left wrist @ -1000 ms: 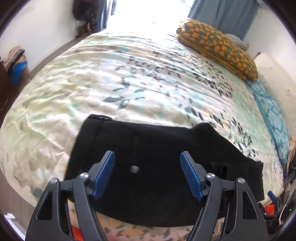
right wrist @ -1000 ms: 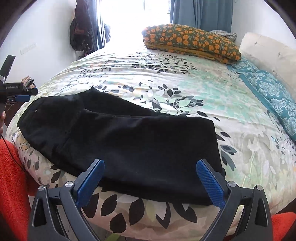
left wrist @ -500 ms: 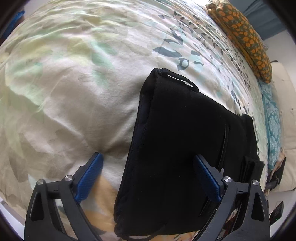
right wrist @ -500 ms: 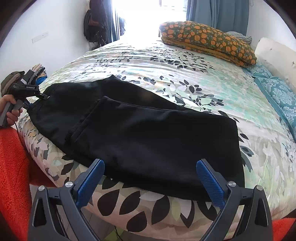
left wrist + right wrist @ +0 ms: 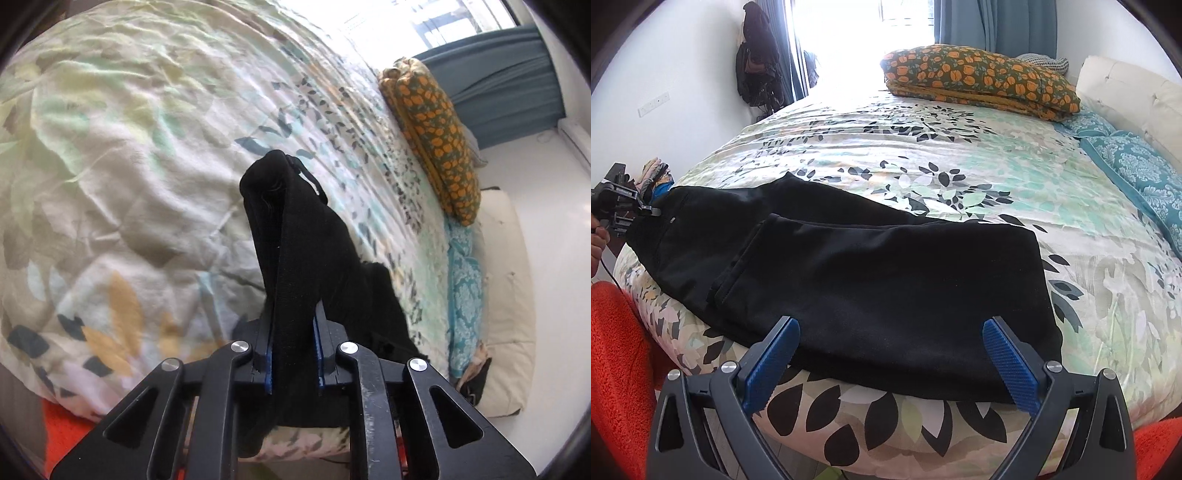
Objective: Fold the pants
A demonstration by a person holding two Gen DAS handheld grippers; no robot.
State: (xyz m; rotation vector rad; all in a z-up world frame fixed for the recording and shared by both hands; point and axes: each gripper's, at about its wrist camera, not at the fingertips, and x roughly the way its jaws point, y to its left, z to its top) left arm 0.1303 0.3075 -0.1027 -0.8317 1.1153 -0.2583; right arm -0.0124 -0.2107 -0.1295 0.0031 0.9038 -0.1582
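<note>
**A:** What are the jaws doing?

**B:** The left gripper [image 5: 293, 354] is pinching a thick fold of the black pants [image 5: 871, 273] at their waist end, jaws pressed onto the cloth. The right gripper [image 5: 888, 363] is hovering with jaws spread wide, gripping nothing, just short of the near hem.

**A:** Where are the pants lying?

**B:** They are lying across the near edge of the bed [image 5: 960, 162], legs doubled over.

**A:** How are they likely to handle?

**B:** Probably soft, limp and light, sagging wherever unsupported. Taking hold at corners or the thick waistband seems wisest, gripping every layer. A pillow [image 5: 979, 79] is sitting well apart.
</note>
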